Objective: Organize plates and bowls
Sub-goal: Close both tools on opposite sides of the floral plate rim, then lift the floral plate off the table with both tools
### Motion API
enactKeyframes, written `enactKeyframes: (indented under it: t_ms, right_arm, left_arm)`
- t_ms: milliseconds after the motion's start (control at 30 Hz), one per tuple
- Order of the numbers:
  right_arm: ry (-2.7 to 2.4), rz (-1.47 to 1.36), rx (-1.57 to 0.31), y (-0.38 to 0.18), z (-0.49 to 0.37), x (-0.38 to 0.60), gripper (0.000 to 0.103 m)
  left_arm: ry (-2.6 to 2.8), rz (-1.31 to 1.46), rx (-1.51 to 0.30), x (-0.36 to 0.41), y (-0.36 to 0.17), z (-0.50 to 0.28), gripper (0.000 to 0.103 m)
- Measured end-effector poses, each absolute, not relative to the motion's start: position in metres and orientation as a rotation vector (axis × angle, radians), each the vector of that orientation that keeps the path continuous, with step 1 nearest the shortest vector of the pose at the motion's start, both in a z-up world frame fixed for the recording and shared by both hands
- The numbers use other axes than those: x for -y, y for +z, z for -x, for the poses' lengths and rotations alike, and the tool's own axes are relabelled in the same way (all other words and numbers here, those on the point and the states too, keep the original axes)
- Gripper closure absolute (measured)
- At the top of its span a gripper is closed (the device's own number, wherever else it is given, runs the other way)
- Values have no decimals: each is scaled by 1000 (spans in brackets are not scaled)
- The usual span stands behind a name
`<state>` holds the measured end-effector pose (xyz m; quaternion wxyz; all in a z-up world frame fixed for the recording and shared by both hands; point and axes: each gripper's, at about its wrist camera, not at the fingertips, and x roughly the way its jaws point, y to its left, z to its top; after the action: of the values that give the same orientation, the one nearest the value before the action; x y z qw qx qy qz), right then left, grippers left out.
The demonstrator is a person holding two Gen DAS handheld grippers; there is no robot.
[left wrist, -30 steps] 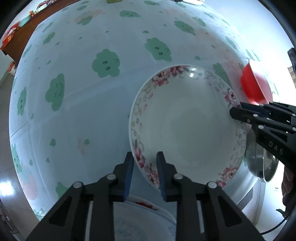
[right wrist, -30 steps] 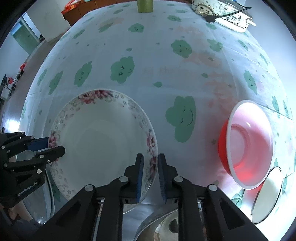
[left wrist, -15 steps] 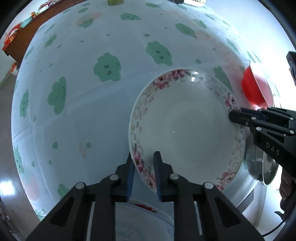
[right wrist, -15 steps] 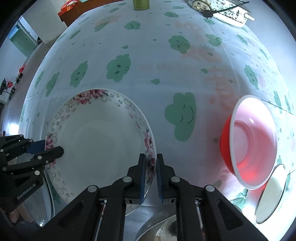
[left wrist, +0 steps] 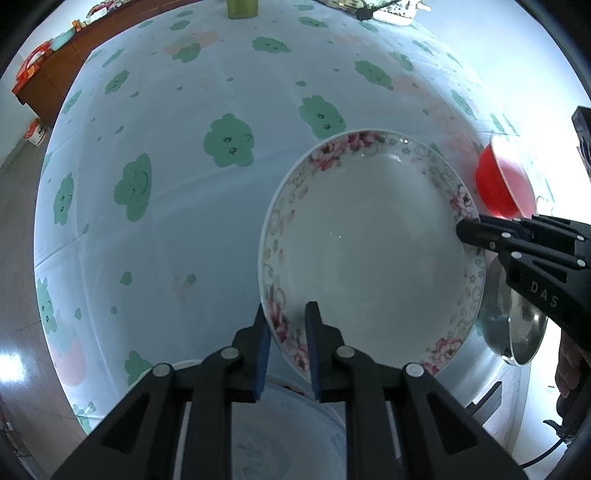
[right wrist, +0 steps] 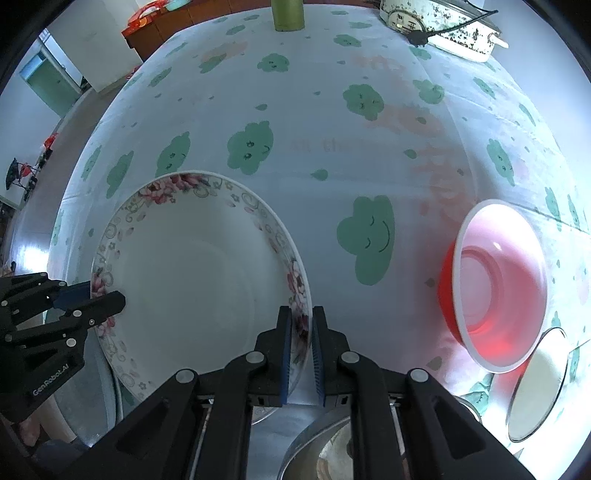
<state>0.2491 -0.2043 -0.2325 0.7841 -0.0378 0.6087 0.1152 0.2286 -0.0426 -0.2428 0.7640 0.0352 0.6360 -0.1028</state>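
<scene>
A white deep plate with a pink flower rim [left wrist: 369,251] [right wrist: 192,280] is held above the table by both grippers. My left gripper [left wrist: 286,314] is shut on its near left rim. My right gripper [right wrist: 301,314] is shut on its opposite rim; it also shows in the left wrist view [left wrist: 465,229]. The left gripper shows in the right wrist view [right wrist: 107,299]. A red plastic bowl [right wrist: 495,284] [left wrist: 502,184] sits on the table to the right. A steel bowl [left wrist: 524,332] [right wrist: 325,450] lies below the right gripper.
The table has a pale cloth with green clouds [right wrist: 251,144]. A white plate [right wrist: 535,384] lies at the right edge. Another white dish [left wrist: 280,432] lies under my left gripper. A green cup [right wrist: 288,14] and a white cooker [right wrist: 443,26] stand at the far edge.
Both grippers closed tighter on the plate's rim. The plate has lifted a little and both views show more of the far table.
</scene>
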Motion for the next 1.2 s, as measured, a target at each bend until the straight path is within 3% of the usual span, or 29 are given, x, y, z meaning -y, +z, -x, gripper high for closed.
enactKeyframes:
  t_ms: [1200]
  right_arm:
    - [336, 104, -1260, -195, -217, 176, 92]
  left_arm:
    - [-160, -29, -1315, 8, -203, -190, 88]
